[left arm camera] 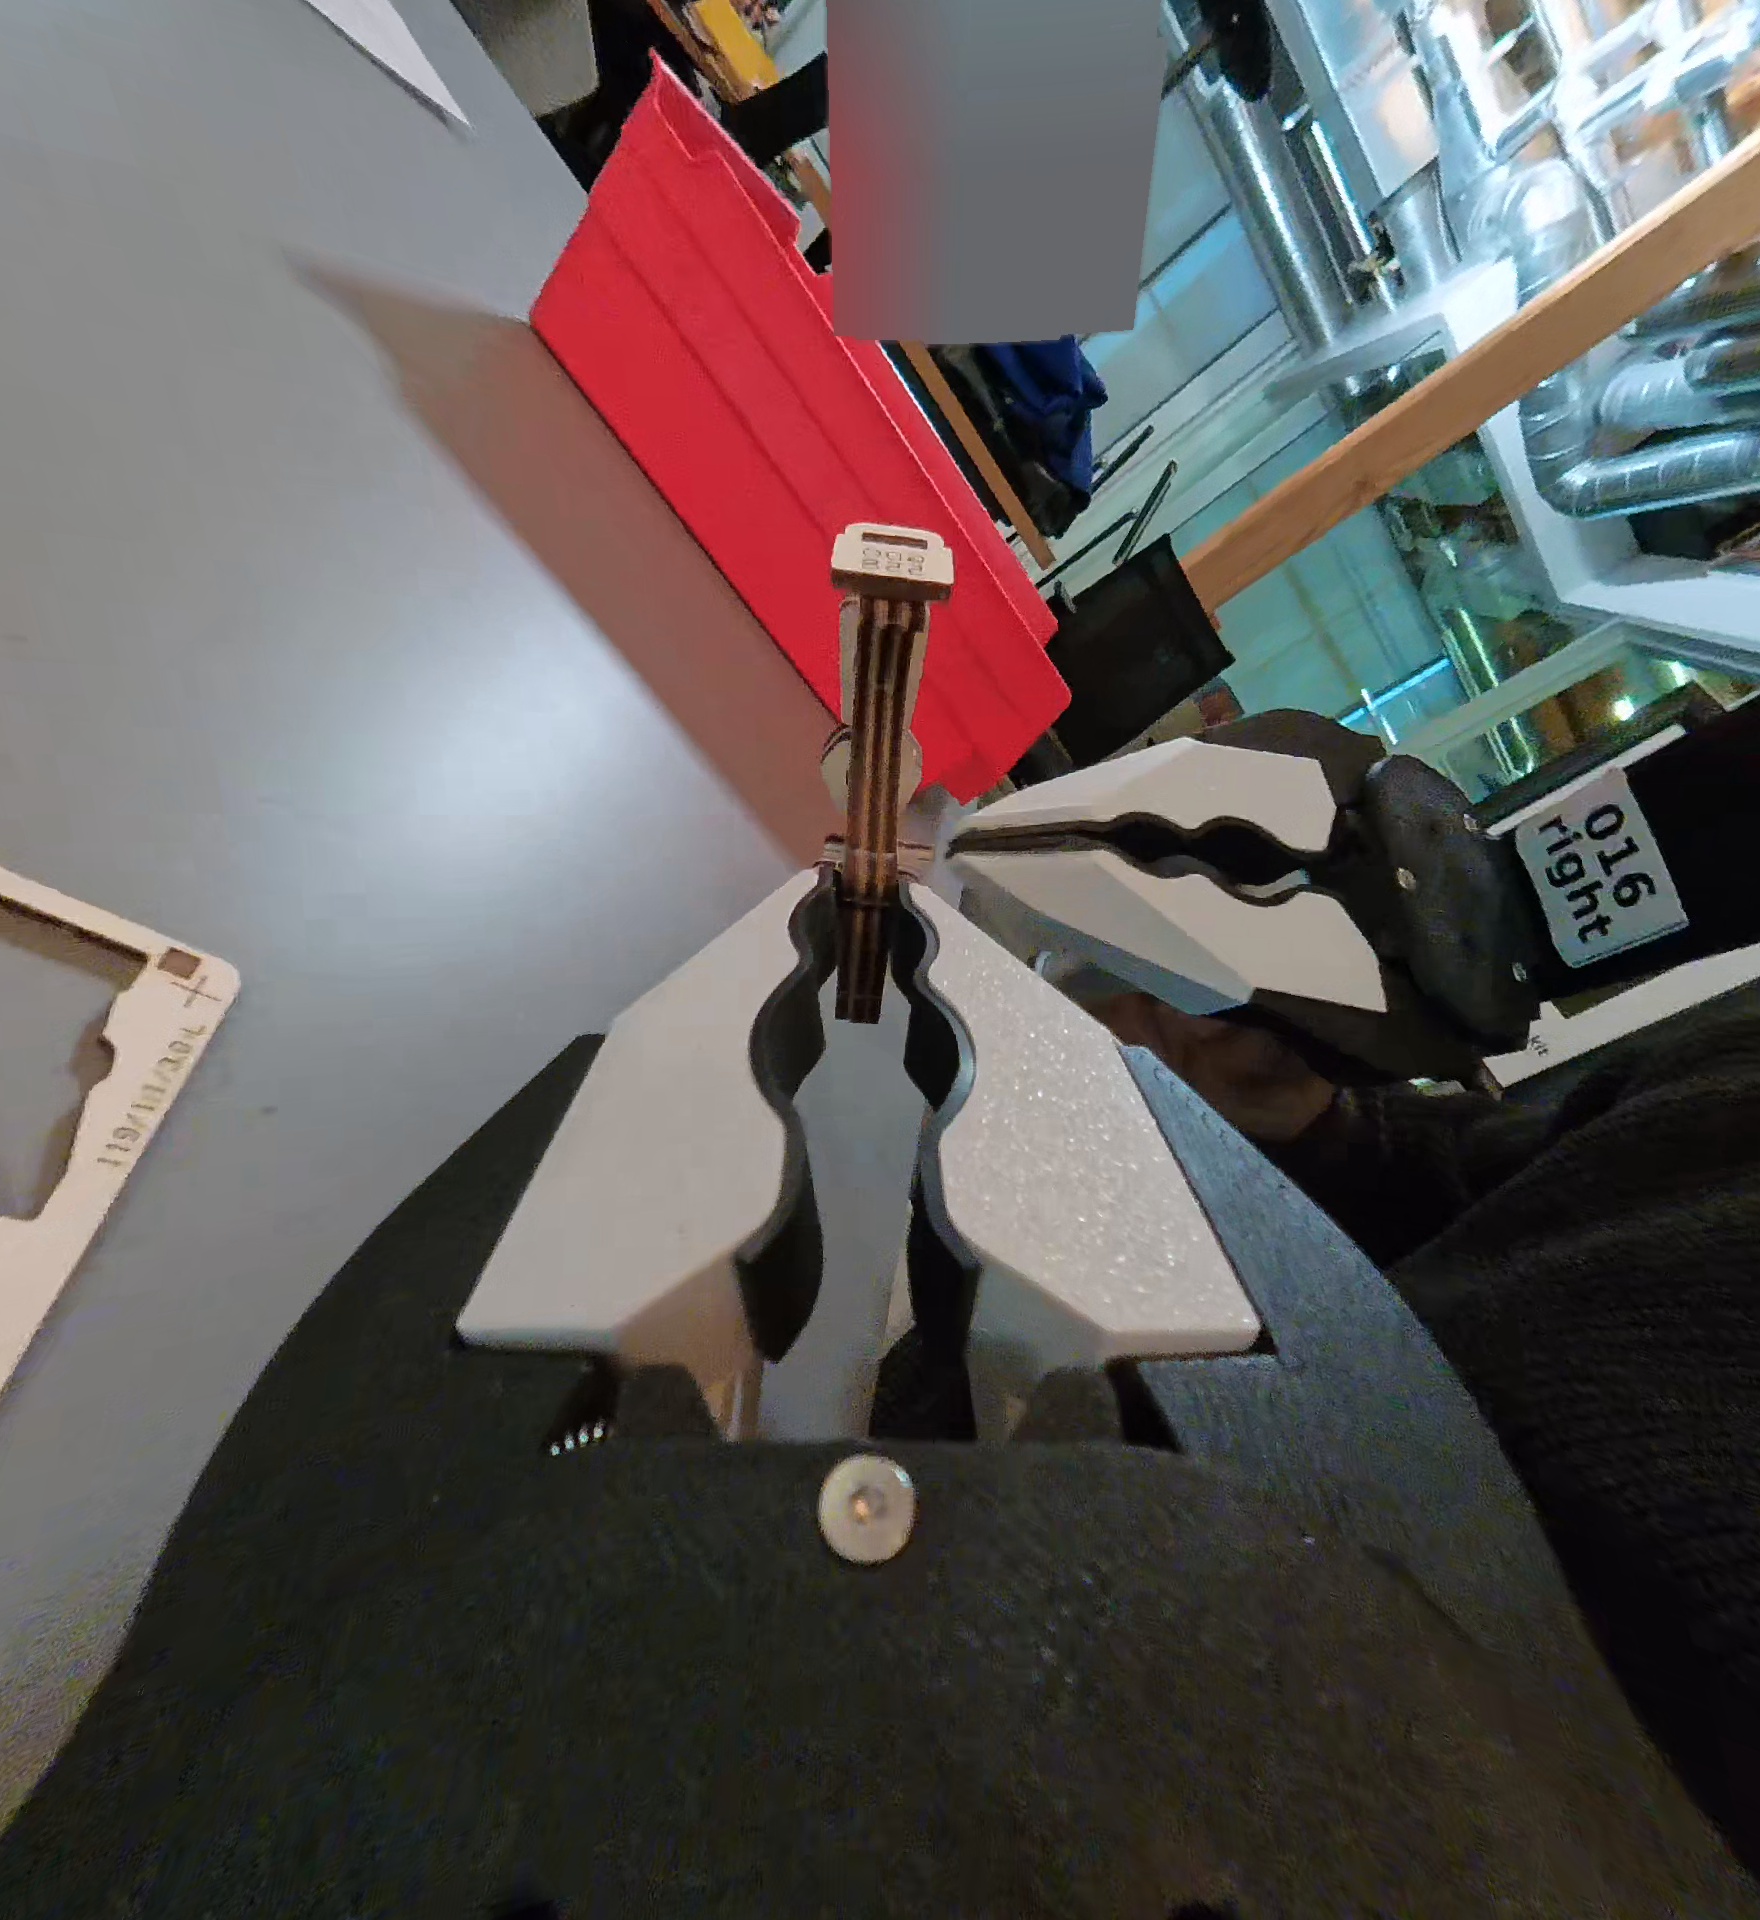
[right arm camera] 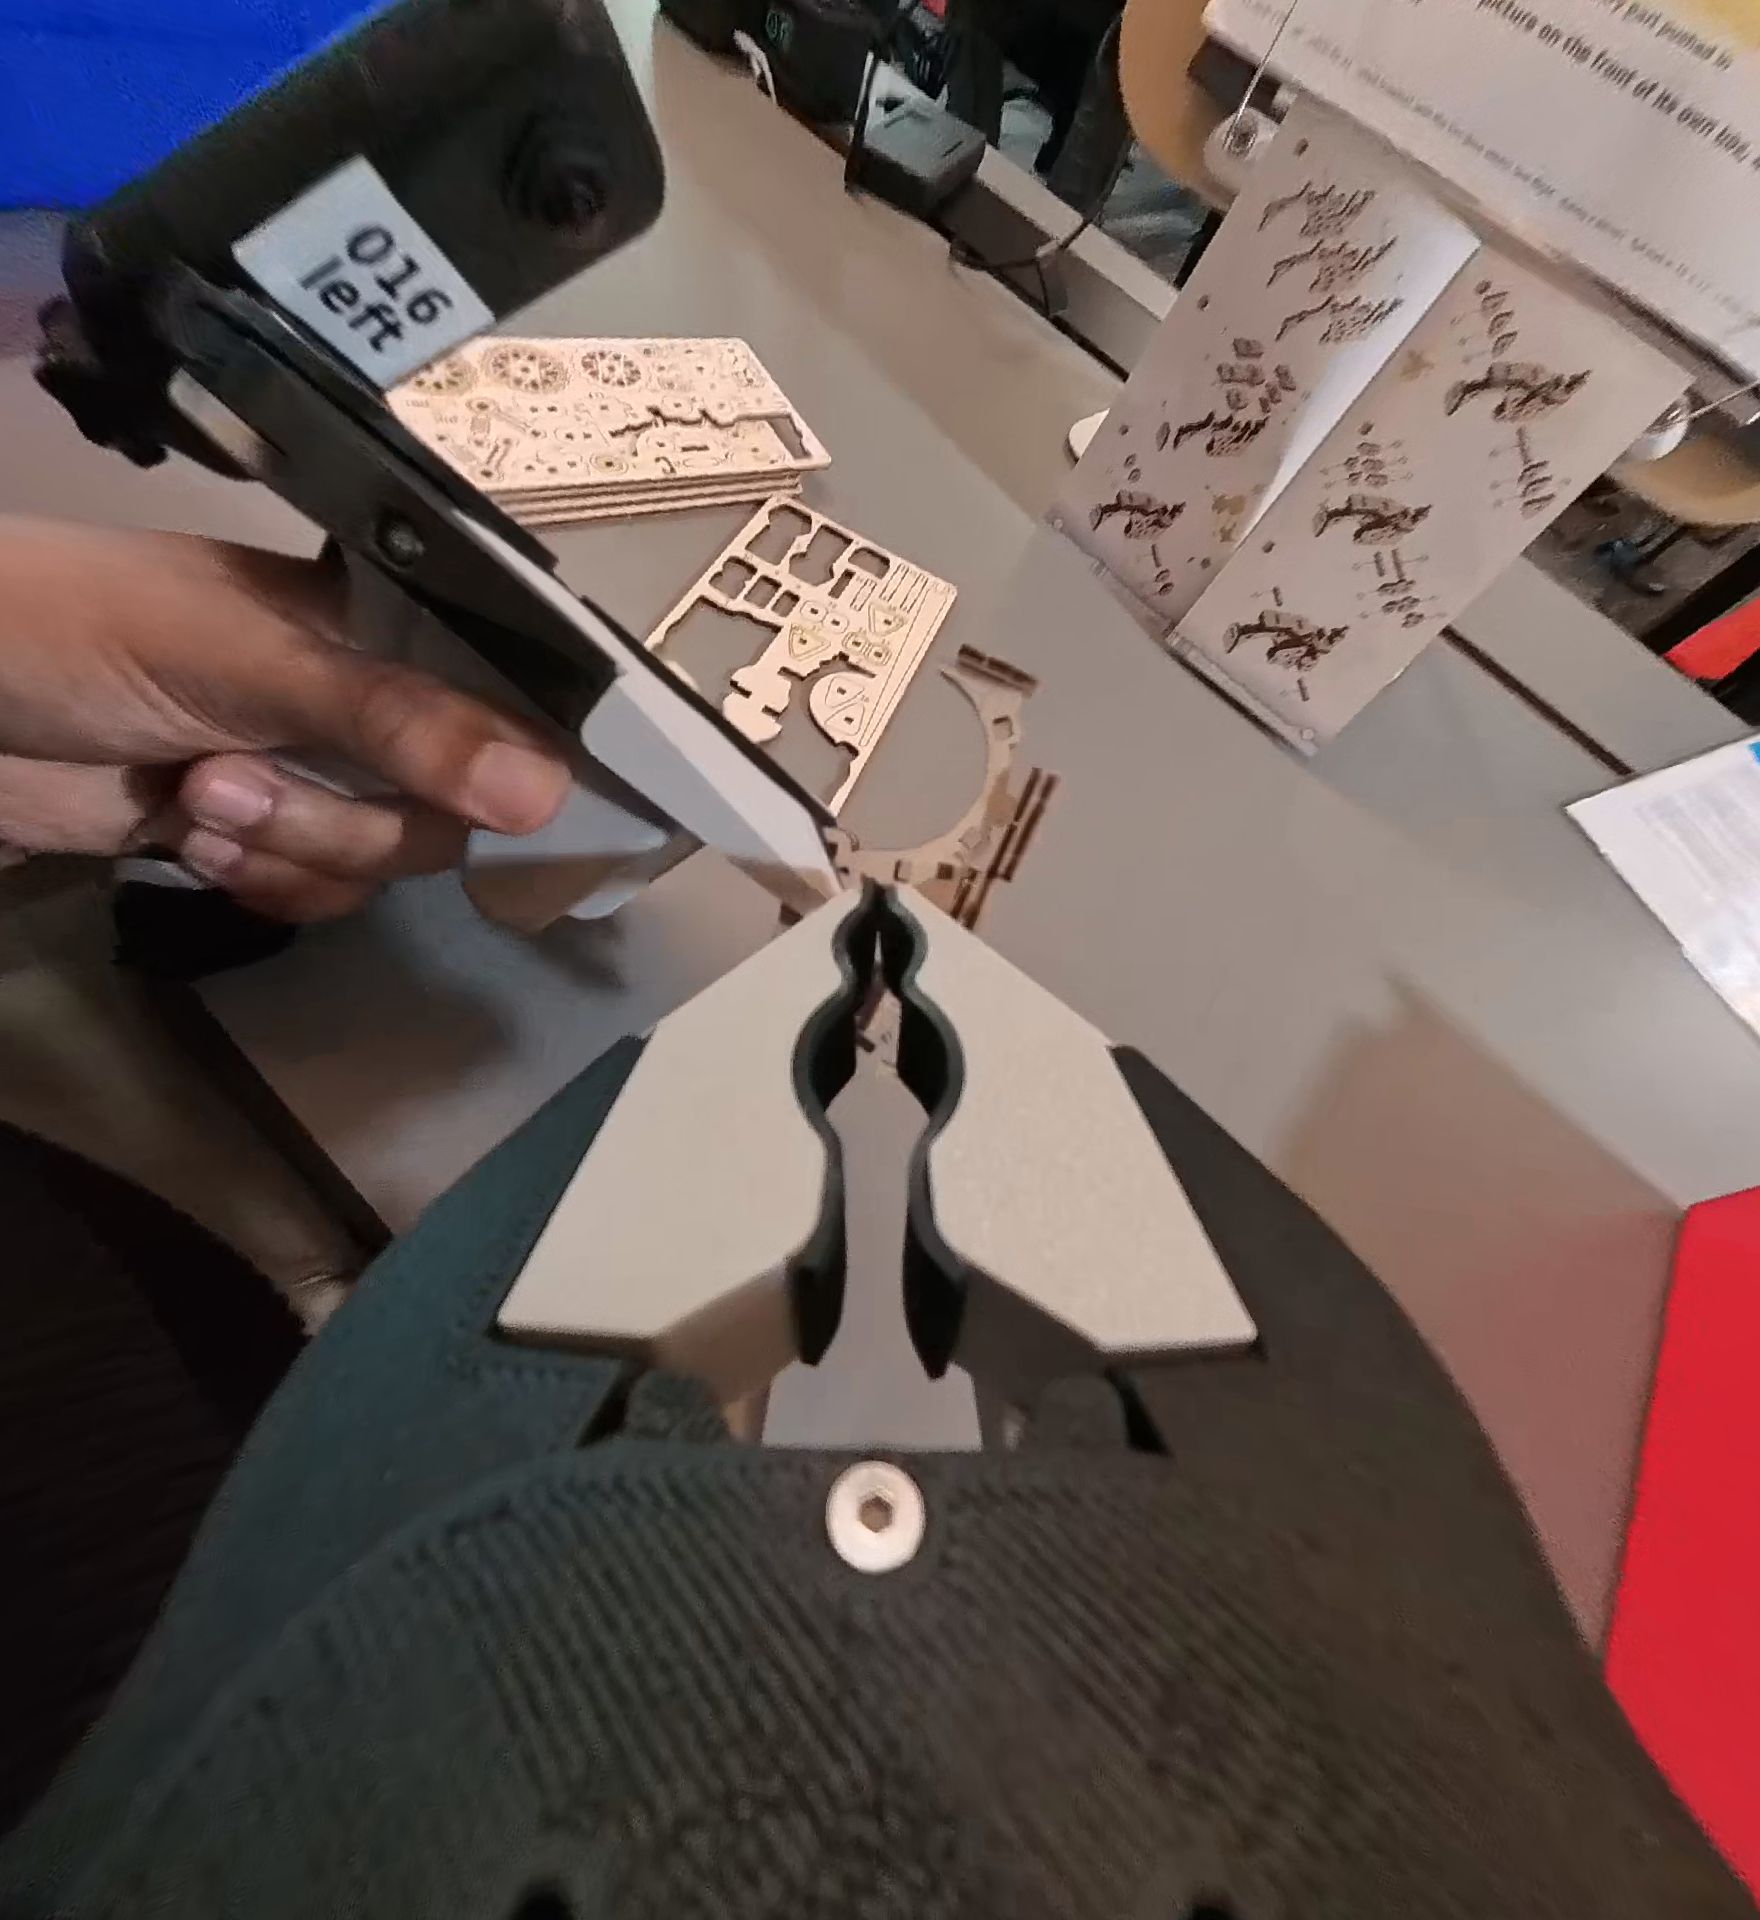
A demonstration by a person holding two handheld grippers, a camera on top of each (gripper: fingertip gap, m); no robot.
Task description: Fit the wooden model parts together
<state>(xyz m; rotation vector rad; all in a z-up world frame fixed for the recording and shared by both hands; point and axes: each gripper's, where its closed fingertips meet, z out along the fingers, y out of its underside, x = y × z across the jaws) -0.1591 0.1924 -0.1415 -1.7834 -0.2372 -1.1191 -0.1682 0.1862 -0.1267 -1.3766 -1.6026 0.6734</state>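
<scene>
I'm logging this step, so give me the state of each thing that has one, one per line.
Left tongs: shut on the layered wooden part, held up off the table.
Right tongs: shut, tips meeting the left tongs' tips; anything pinched is hidden.
Part sheet: flat, partly punched out.
Sheet stack: flat, untouched.

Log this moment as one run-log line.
left tool: shut on wood stack | right tool: shut, tip at stack base, held part unclear | sheets: on table | stage: mid-fit
</scene>
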